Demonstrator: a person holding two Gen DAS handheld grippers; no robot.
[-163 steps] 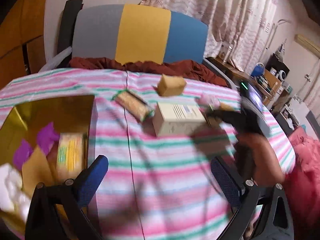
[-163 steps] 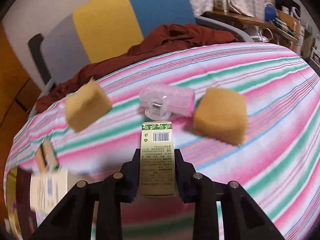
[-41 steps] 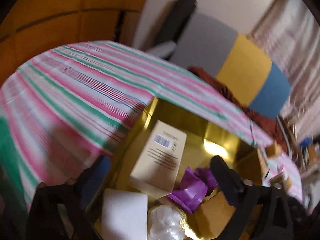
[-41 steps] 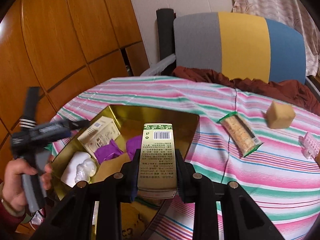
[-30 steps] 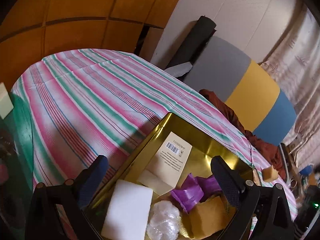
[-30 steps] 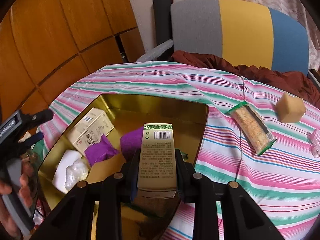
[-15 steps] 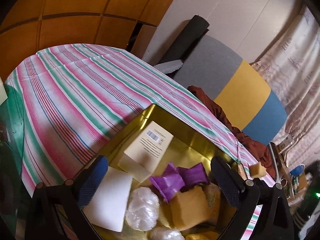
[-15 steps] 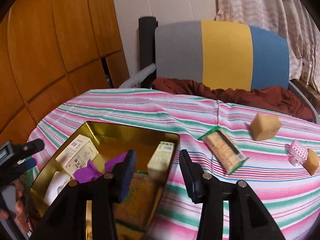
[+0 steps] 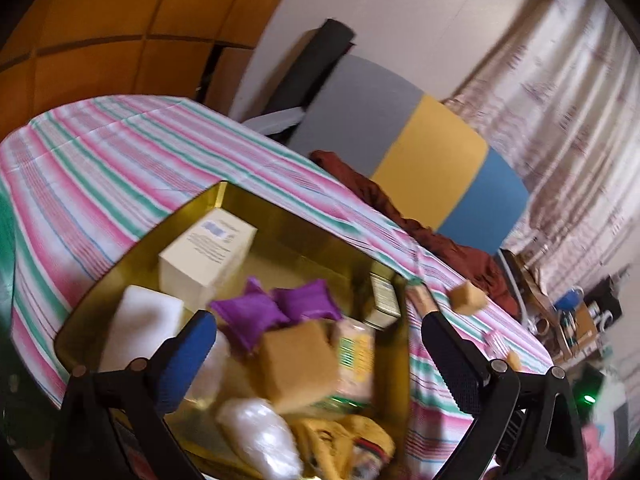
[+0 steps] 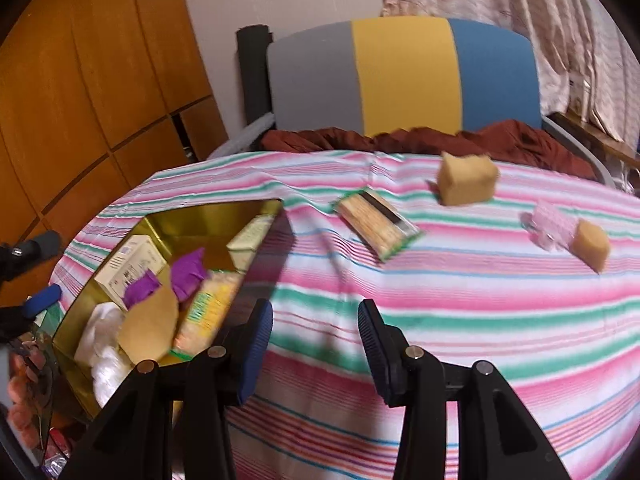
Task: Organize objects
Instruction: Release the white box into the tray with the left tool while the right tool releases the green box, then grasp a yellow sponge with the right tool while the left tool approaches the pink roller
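Note:
A gold tin [image 9: 120, 264] [image 10: 160, 216] on the striped tablecloth holds a cream box [image 9: 208, 256] [image 10: 128, 266], purple pouches [image 9: 276, 308] [image 10: 188, 268], a tan sponge [image 9: 300, 364], a white block [image 9: 140, 320] and the small green-labelled carton [image 9: 384, 300] [image 10: 250, 242]. My left gripper [image 9: 316, 356] is open above the tin's near end. My right gripper [image 10: 316, 348] is open and empty over the cloth, right of the tin. On the cloth lie a cracker packet [image 10: 378, 224], a tan sponge [image 10: 466, 178], a pink clip [image 10: 550, 224] and a smaller sponge [image 10: 590, 248].
A grey, yellow and blue chair back [image 10: 400, 72] with a maroon cloth [image 10: 400, 138] stands behind the table. Wooden panels [image 10: 80, 80] are at the left. Shelves with clutter [image 9: 576, 320] stand at the right.
My right gripper let go of the green-labelled carton into the tin, opened and drew back to the right. My left gripper moved closer over the tin's contents.

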